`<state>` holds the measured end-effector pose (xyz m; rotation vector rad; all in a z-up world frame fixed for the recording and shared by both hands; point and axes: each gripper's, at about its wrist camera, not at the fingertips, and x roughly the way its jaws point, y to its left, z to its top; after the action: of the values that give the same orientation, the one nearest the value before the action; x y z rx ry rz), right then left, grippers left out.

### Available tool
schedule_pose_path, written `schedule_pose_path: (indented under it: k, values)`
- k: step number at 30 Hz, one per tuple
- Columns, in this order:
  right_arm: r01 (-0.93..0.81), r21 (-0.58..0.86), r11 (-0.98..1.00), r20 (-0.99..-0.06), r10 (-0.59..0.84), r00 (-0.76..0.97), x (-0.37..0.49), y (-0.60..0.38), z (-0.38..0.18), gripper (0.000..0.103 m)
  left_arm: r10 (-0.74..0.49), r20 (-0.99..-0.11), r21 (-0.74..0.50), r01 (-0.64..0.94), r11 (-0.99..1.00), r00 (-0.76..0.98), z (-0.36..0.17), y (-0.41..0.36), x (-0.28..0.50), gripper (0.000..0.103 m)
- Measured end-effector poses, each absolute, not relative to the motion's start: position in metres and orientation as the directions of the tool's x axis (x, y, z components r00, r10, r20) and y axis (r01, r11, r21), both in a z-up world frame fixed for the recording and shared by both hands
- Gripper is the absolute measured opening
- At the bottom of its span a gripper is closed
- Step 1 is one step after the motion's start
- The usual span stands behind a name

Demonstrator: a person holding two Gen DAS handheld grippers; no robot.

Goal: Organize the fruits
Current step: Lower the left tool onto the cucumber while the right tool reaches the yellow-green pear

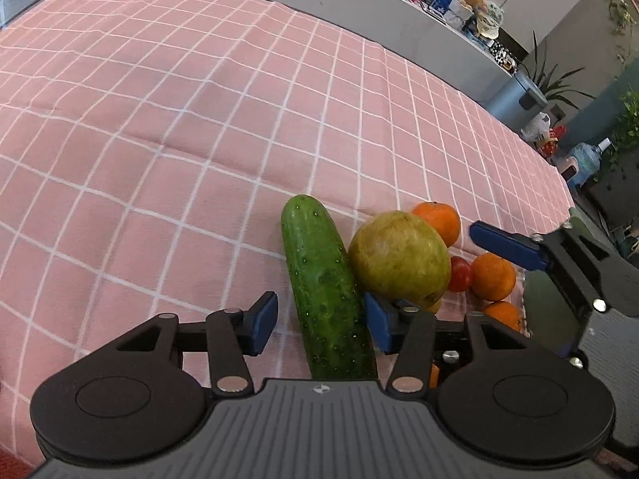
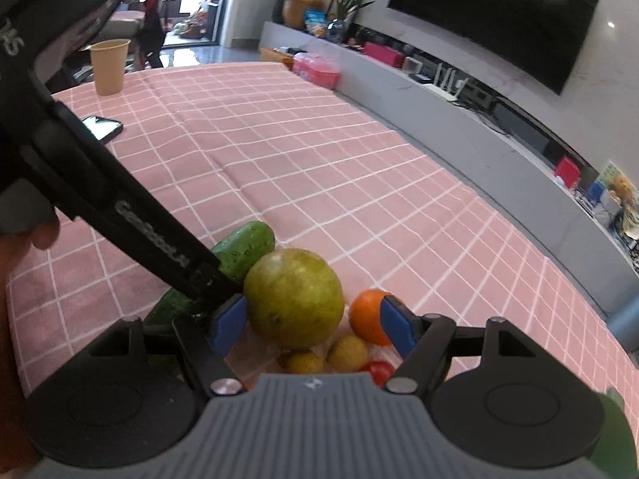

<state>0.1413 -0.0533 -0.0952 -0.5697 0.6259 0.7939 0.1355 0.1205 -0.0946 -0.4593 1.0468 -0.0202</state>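
Observation:
A green cucumber (image 1: 323, 283) lies on the pink checked cloth between the open pads of my left gripper (image 1: 319, 323); the pads stand on either side of it without gripping. Beside it sits a big yellow-green round fruit (image 1: 399, 259), with oranges (image 1: 491, 275) and a small red tomato (image 1: 459, 273) behind. In the right wrist view my right gripper (image 2: 311, 325) is open around the near side of the round fruit (image 2: 293, 297). An orange (image 2: 369, 315), two small yellow fruits (image 2: 347, 353) and the tomato (image 2: 379, 371) lie close by. The cucumber (image 2: 243, 247) is partly hidden by the left gripper's body.
A paper cup (image 2: 108, 66) and a phone (image 2: 102, 127) lie at the far left of the table. The pink cloth (image 1: 199, 119) stretches wide beyond the fruit. The table's edge runs along a grey bench (image 2: 439, 103) at the right.

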Motion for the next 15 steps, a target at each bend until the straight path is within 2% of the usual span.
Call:
schedule_pose_path:
  k: [3, 10, 13, 15]
  values:
    - [-0.807, -0.211, 0.552, -0.712, 0.479, 0.513, 0.146, -0.046, -0.098, 0.066, -0.224, -0.828, -0.375, -0.211, 0.903, 0.513, -0.095, 0.123, 0.135, 0.063]
    - [-0.811, -0.150, 0.566, -0.736, 0.483, 0.474, 0.158, -0.045, -0.096, 0.066, -0.244, -0.822, -0.402, -0.221, 0.888, 0.515, -0.100, 0.129, 0.136, 0.067]
    - [-0.825, -0.105, 0.556, -0.745, 0.505, 0.435, 0.160, -0.046, -0.097, 0.057, -0.243, -0.820, -0.404, -0.222, 0.888, 0.518, -0.100, 0.128, 0.135, 0.067]
    - [-0.828, -0.106, 0.551, -0.746, 0.506, 0.433, 0.159, -0.046, -0.097, 0.057, -0.246, -0.819, -0.408, -0.224, 0.885, 0.519, -0.101, 0.129, 0.135, 0.067]
